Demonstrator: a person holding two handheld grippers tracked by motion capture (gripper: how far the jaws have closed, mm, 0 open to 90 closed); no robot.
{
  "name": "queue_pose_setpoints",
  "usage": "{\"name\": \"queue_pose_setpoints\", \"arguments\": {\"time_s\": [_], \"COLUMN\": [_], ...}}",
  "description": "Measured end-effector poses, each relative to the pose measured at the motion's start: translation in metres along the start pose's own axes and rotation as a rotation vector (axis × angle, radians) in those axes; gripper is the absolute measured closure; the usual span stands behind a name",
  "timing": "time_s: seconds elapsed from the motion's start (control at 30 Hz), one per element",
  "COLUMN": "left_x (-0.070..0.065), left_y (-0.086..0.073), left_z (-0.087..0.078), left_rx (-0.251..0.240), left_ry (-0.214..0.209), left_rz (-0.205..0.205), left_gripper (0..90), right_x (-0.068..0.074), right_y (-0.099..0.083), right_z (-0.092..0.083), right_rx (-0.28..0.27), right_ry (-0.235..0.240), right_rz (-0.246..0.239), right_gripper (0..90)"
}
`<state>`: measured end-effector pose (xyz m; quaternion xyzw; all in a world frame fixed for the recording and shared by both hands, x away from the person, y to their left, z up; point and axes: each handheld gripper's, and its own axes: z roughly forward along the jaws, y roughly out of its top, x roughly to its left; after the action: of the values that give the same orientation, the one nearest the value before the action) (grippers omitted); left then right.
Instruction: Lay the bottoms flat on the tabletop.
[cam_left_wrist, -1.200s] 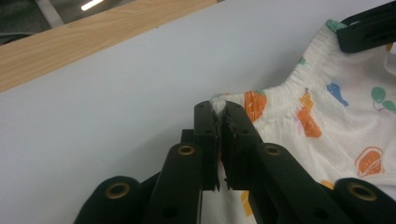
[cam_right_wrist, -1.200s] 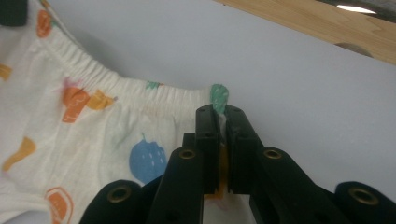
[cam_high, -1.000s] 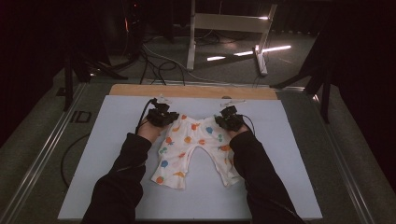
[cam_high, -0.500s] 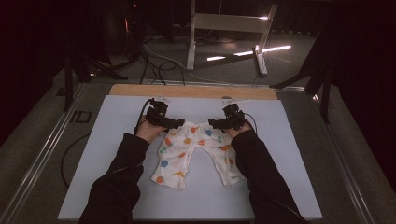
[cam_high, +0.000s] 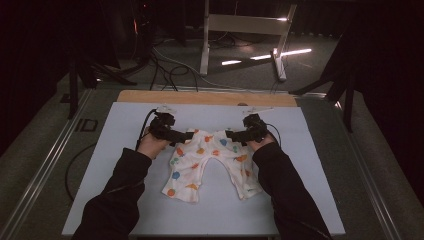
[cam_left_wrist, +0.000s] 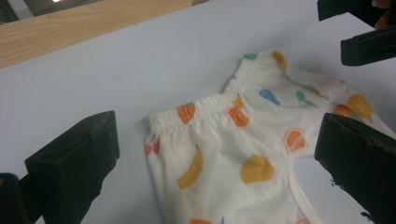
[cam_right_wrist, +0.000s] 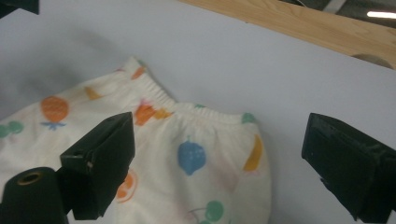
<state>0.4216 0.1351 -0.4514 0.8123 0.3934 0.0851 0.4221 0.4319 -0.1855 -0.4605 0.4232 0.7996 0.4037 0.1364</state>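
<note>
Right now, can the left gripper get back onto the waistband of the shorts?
Probably yes. The left gripper is open, its jaws having just been opening, with nothing between them. The waistband lies flat on the mat just ahead, and nothing blocks it. The right gripper sits off at the far corner.

Small trousers (cam_high: 210, 162) flat on the mat (cam_high: 115, 200), waistband far, wooden strip (cam_high: 200, 97) behind.

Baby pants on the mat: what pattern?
Cream baby pants printed with small fruits in orange, yellow, blue and green; clearest in the left gripper view.
</note>
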Motion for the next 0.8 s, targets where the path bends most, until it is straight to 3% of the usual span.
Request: {"name": "queue_pose_setpoints", "arguments": {"time_s": [0.43, 0.8], "left_x": [-0.014, -0.035], "left_y": [-0.016, -0.037], "left_z": [-0.026, -0.043], "left_rx": [-0.003, -0.013], "left_ry": [-0.029, -0.078], "left_rz": [0.042, 0.079], "left_gripper": [0.4, 0.4], "right_x": [0.020, 0.032], "right_y": [-0.011, -0.030], "right_z": [-0.021, -0.035], "right_rx": [0.001, -0.010], "right_ry": [0.075, 0.116], "right_rz": [-0.072, -0.095], "right_gripper": [10.0, 10.0]}}
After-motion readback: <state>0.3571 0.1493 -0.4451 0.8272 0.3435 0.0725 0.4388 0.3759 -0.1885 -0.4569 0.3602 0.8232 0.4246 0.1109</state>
